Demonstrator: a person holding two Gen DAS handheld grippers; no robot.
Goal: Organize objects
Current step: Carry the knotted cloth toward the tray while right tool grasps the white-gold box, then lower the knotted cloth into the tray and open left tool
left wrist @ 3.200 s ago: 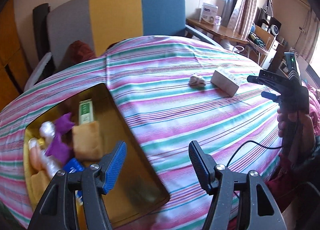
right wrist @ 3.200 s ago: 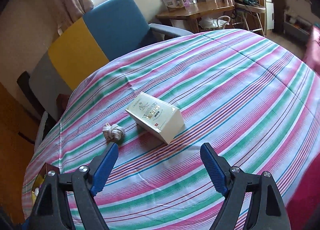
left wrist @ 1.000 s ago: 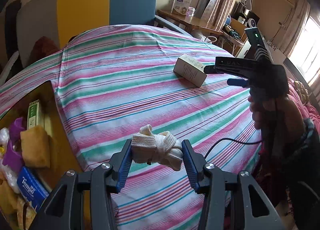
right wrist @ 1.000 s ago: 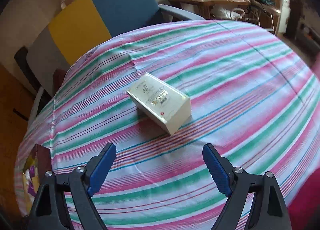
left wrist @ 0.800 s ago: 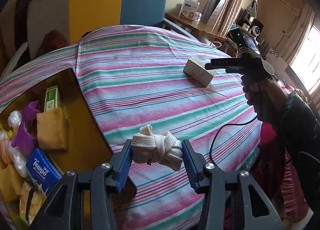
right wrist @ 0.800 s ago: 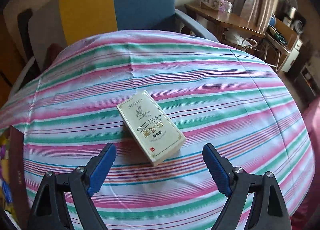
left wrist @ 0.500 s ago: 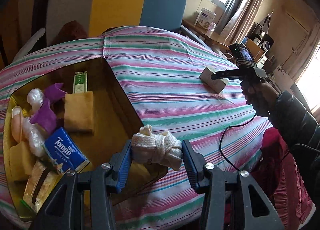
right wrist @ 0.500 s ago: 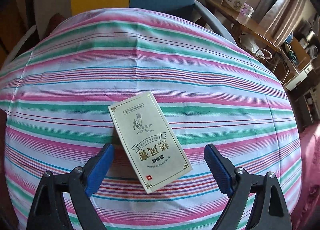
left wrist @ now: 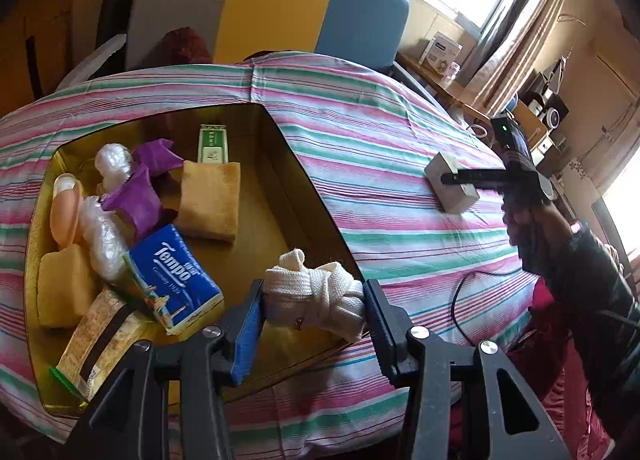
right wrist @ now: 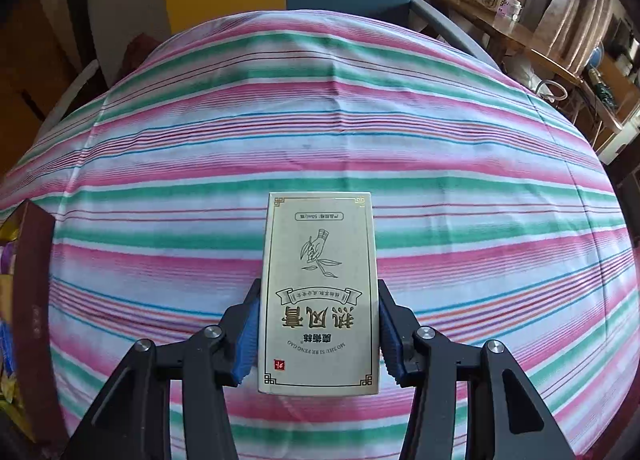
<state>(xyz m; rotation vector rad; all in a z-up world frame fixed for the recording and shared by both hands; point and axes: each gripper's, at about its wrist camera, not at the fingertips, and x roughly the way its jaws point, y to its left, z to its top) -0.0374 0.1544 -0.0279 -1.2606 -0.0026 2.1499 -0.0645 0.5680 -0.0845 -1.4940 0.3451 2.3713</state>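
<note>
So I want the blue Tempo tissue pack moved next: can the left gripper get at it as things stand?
Probably not yet: the left gripper is shut on the knotted white cord. The Tempo pack itself lies uncovered in the gold tray.

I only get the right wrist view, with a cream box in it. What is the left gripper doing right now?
Observer: The left gripper is shut on a white cord bundle, over the tray's near right corner.
Operator: Room in the tray?
Observer: Yes, bare floor beside the sponge; the items crowd its left side.
Operator: Is my box off the cloth?
Observer: The right gripper's jaws have just been closing onto the box; the left view shows it apparently resting on the cloth.
</note>
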